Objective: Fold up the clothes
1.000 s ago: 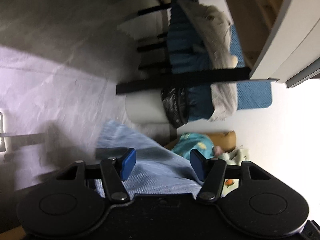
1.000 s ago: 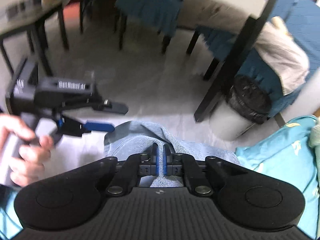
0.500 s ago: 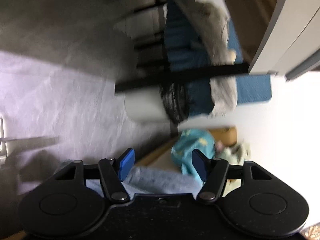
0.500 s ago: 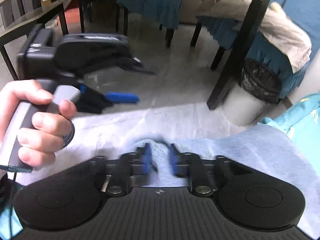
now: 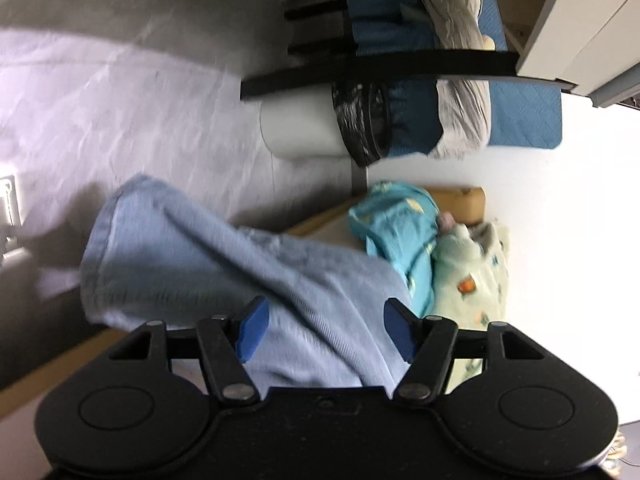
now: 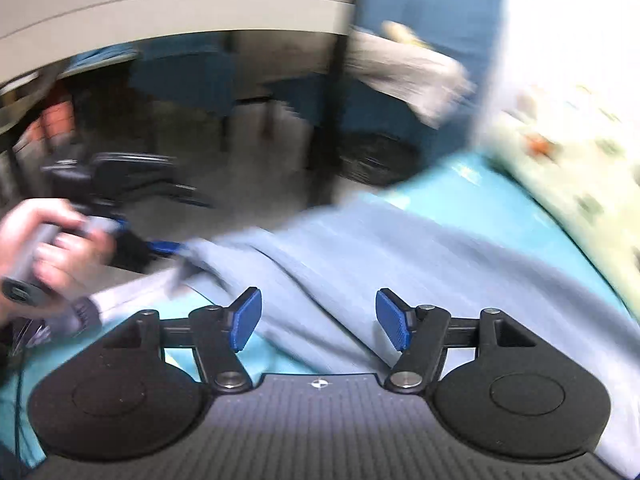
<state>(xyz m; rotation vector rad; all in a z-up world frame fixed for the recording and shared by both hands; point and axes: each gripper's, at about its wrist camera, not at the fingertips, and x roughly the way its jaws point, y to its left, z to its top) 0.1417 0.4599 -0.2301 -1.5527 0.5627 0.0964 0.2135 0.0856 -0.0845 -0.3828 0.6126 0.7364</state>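
Observation:
A light blue garment (image 5: 224, 264) lies spread in front of both grippers; it also shows in the right wrist view (image 6: 400, 256). My left gripper (image 5: 326, 330) is open, its blue pads wide apart just above the cloth, holding nothing. My right gripper (image 6: 319, 319) is open over the same garment and holds nothing. In the blurred right wrist view, the hand-held left gripper (image 6: 120, 208) sits at the garment's left edge. A turquoise garment (image 5: 400, 236) and a pale green printed one (image 5: 472, 268) lie bunched beside the blue one.
A bin with a black liner (image 5: 320, 124) stands beyond the surface's edge. A black table leg (image 5: 360, 68) and blue chairs (image 5: 400, 24) draped with grey cloth stand behind it. A white wall (image 5: 560, 240) is at the right.
My right gripper has opened and let go of the light blue garment, which now lies spread out. The left gripper has shifted and now has the cloth below its open pads.

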